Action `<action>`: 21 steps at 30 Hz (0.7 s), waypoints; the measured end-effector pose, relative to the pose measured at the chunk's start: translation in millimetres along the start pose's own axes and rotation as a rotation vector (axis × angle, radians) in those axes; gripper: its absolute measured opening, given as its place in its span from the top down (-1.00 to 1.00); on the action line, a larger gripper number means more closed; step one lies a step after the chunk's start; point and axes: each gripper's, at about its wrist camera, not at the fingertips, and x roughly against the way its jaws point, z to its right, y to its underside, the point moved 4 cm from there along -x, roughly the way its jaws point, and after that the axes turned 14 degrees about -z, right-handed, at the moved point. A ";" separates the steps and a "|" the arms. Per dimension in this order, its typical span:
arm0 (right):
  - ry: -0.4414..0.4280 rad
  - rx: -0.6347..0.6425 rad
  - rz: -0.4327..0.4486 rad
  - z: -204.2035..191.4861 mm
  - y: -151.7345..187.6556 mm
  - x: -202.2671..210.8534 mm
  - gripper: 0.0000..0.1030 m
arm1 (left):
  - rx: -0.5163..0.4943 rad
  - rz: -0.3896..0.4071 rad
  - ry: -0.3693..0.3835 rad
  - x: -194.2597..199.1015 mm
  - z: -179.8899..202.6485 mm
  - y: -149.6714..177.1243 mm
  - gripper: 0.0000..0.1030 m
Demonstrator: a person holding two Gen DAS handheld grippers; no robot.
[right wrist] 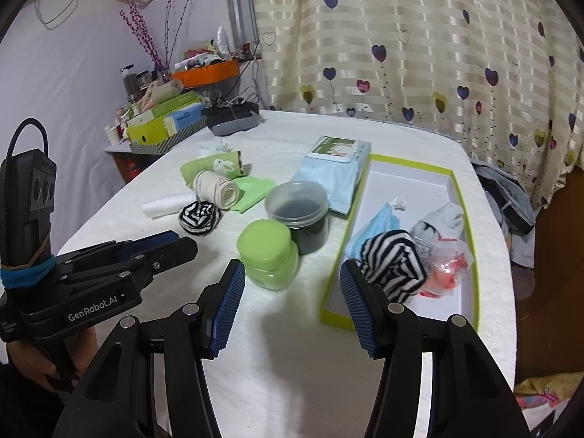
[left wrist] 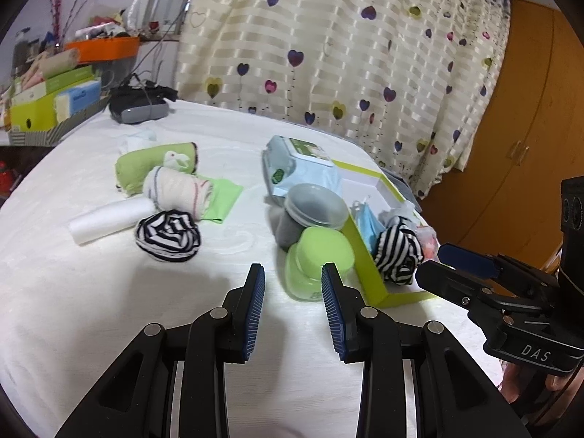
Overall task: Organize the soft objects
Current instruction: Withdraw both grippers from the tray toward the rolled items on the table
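A white-covered table (left wrist: 91, 292) carries a black-and-white striped sock ball (left wrist: 168, 235) (right wrist: 199, 219), a cream rolled towel (left wrist: 179, 191), a green rolled cloth (left wrist: 146, 164) and a white roll (left wrist: 109, 219). A lime-edged box (right wrist: 452, 177) holds a second striped sock (right wrist: 394, 259) (left wrist: 398, 255), a blue mask (right wrist: 376, 226), a grey-white sock (right wrist: 441, 219) and a red-filled plastic bag (right wrist: 447, 266). My left gripper (left wrist: 292, 277) hovers open and empty, short of a green jar (left wrist: 321, 262). My right gripper (right wrist: 292, 270) stands open and empty near the box's front corner.
A clear jar with dark contents (right wrist: 297, 215) and a blue tissue pack (right wrist: 335, 175) stand between the cloths and the box. A dark device (right wrist: 233, 120) and stacked boxes (right wrist: 164, 124) sit at the far left. Heart-patterned curtain (right wrist: 401, 54) hangs behind.
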 end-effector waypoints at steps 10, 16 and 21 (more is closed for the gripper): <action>-0.026 0.035 -0.003 -18.1 -11.6 -8.4 -0.08 | 0.049 0.005 -0.037 3.2 -25.2 -0.3 0.40; -0.051 0.069 0.008 -35.1 -21.5 -13.2 -0.08 | 0.075 0.014 -0.064 9.0 -42.9 -1.3 0.40; -0.072 0.101 0.004 -49.2 -30.0 -21.0 -0.08 | 0.100 0.024 -0.084 14.3 -58.7 -3.6 0.39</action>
